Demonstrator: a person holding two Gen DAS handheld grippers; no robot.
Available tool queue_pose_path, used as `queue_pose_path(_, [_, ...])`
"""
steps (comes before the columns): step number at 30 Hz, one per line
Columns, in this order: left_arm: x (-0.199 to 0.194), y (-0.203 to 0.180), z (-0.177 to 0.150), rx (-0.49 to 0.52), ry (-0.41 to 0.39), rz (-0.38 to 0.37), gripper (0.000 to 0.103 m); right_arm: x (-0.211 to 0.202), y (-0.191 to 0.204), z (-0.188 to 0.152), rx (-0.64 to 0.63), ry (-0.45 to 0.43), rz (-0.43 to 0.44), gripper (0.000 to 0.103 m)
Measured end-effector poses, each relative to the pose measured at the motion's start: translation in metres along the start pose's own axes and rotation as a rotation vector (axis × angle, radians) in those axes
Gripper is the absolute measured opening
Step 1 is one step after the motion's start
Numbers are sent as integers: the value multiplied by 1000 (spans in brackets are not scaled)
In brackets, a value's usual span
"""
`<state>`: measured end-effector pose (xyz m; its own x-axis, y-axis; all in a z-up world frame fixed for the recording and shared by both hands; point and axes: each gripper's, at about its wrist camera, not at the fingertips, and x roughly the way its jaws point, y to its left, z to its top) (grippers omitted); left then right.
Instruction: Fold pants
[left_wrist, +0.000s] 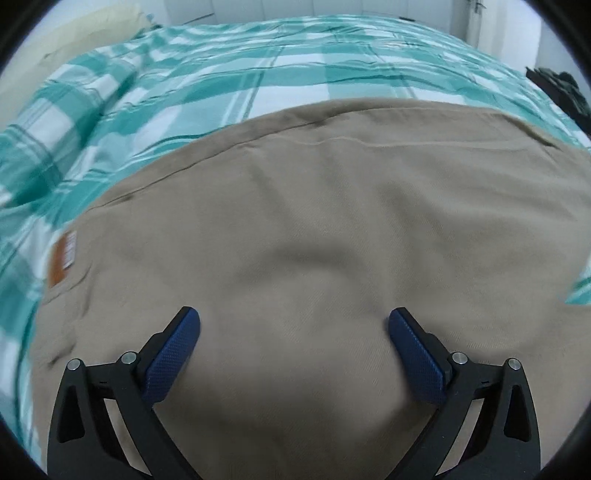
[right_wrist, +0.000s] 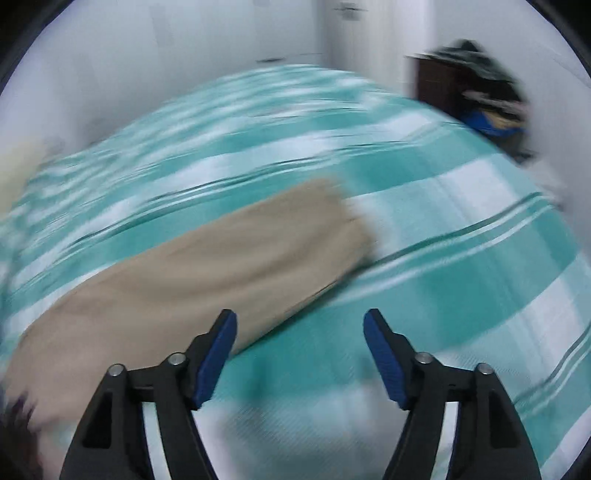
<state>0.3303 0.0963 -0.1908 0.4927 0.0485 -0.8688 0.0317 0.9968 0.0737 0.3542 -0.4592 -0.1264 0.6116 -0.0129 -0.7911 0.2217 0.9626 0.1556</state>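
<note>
Two grippers, both spread and holding nothing | left gripper (left_wrist: 294, 321) low over the tan pants (left_wrist: 332, 221), cloth under and ahead of its jaws | right gripper (right_wrist: 300, 325) beside the leg end (right_wrist: 332, 221), over the checked bedspread (right_wrist: 461, 277) | pants look soft, light, limp; likely best pinched at an edge or hem.

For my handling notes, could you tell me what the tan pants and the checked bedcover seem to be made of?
Pants: probably cotton twill, matte; a fine diagonal weave shows, with soft creases. Bedcover: likely thin woven cotton, matte; teal and white checks, many fine wrinkles.
</note>
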Motion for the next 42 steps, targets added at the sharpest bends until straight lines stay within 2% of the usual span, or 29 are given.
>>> queue_pose_path(2, [-36, -17, -17, 6, -39, -91, 102, -27, 38, -35, -66, 43, 186, 74])
queue_pose_path(3, [-49, -28, -27, 18, -46, -137, 102, -45, 66, -66, -108, 89, 319, 74])
queue_pose_path(5, [-68, -56, -52, 78, -18, -229, 102, -64, 103, -116, -175, 181, 479, 74])
queue_pose_path(7, [-72, -85, -81, 165, 38, -253, 102, -69, 130, -163, -224, 263, 527, 74])
queue_pose_path(8, [-70, -98, -99, 221, 68, -224, 102, -67, 135, -181, -223, 301, 518, 73])
queue_pose_path(10, [-73, -100, -115, 224, 52, -177, 102, -64, 118, -203, -175, 340, 442, 62])
queue_pose_path(11, [-74, -94, -118, 189, 57, -179, 102, -67, 95, -202, -117, 319, 429, 40])
queue_pose_path(12, [-74, -88, -118, 157, 75, -181, 103, -67, 72, -197, -66, 304, 377, 39])
queue_pose_path(13, [-73, -82, -118, 126, 96, -183, 103, -69, 37, -190, -13, 284, 237, 39])
queue_pose_path(15, [-71, -69, -116, 79, 131, -168, 103, -75, -29, -181, 89, 245, 72, 33])
queue_pose_path(16, [-71, -63, -116, 62, 144, -153, 103, -79, -62, -180, 143, 226, 7, 21])
queue_pose_path(17, [-71, -60, -116, 47, 150, -142, 103, -83, -87, -180, 206, 207, -34, 0])
queue_pose_path(18, [-72, -55, -117, 28, 160, -127, 103, -89, -107, -181, 303, 188, -68, 0])
queue_pose_path(19, [-73, -51, -117, 13, 166, -120, 103, -96, -110, -180, 329, 168, -90, 0])
queue_pose_path(20, [-75, -46, -119, -7, 169, -113, 103, -102, -102, -177, 296, 143, -139, 14])
queue_pose_path(21, [-77, -44, -121, -16, 166, -108, 102, -106, -88, -175, 247, 122, -180, 39])
queue_pose_path(22, [-77, -44, -124, -16, 160, -102, 103, -110, -69, -175, 201, 98, -194, 54])
queue_pose_path(23, [-79, -45, -127, -9, 149, -92, 103, -113, -53, -176, 172, 80, -174, 75])
queue_pose_path(25, [-80, -47, -134, -1, 117, -78, 103, -120, -18, -180, 111, 47, -108, 75])
queue_pose_path(29, [-79, -48, -146, 2, 64, -60, 102, -127, 77, -203, -96, -36, -62, 76])
queue_pose_path(33, [-79, -50, -156, 35, -7, -50, 102, -119, 145, -232, -283, -45, -11, 82])
queue_pose_path(37, [-81, -52, -164, 52, -34, -52, 102, -104, 171, -270, -374, 0, -19, 91])
queue_pose_path(39, [-81, -52, -163, 57, -37, -56, 102, -99, 168, -278, -374, -1, -8, 94])
queue_pose_path(42, [-82, -53, -164, 59, -41, -57, 102, -92, 156, -277, -326, 27, 54, 97])
